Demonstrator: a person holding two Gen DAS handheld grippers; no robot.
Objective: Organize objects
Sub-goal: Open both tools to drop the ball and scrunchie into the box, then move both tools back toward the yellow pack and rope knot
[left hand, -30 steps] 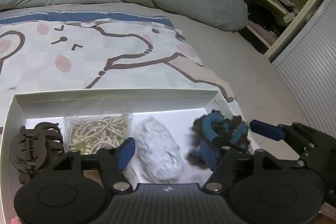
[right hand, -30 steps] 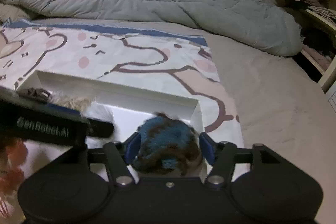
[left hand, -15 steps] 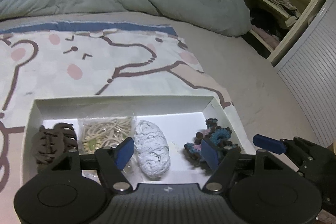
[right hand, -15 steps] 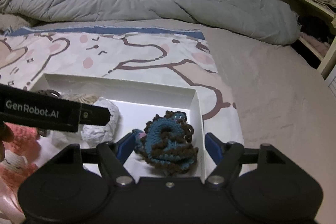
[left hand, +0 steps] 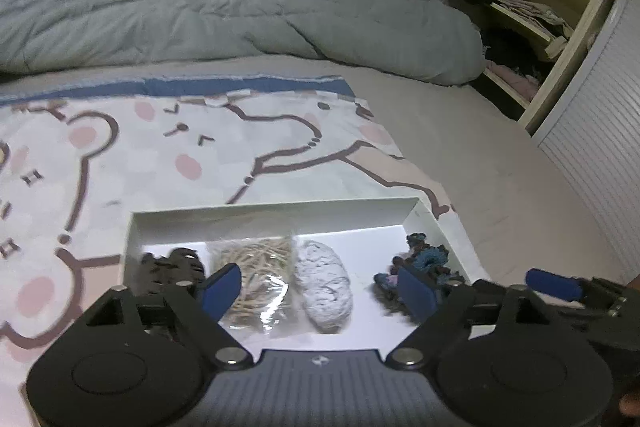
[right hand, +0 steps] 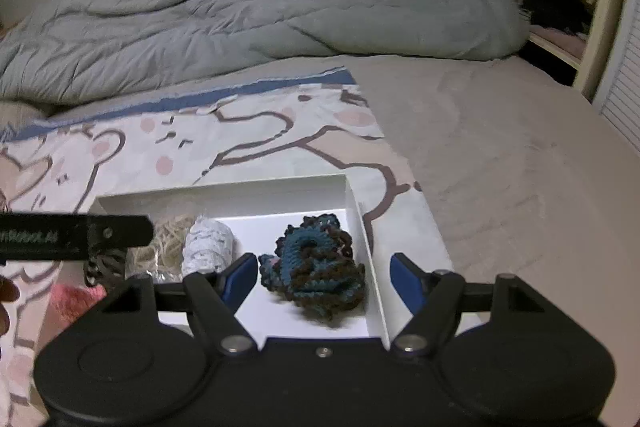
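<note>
A shallow white box (left hand: 280, 213) lies on the bed. In a row it holds a brown claw clip (left hand: 172, 267), a clear bag of rubber bands (left hand: 256, 267), a white lacy bundle (left hand: 324, 283) and a blue-and-brown crochet scrunchie (right hand: 316, 267) at its right end. My left gripper (left hand: 320, 287) hovers above the box, its jaws opening with nothing held between them. My right gripper (right hand: 323, 279) stands open above the scrunchie, whose pads do not touch it. The left gripper's black finger (right hand: 80, 235) crosses the right wrist view.
The box rests on a cartoon-bear blanket (left hand: 160, 155). A grey duvet (left hand: 200, 7) is heaped behind it. An open shelf of clothes (left hand: 516, 27) and a slatted door (left hand: 600, 147) stand at the right. Something pink and fluffy (right hand: 76, 297) lies left of the box.
The right gripper has let go of the blue scrunchie, which now lies in the box's right end. Both grippers have risen and drawn back. The left jaws stand wider.
</note>
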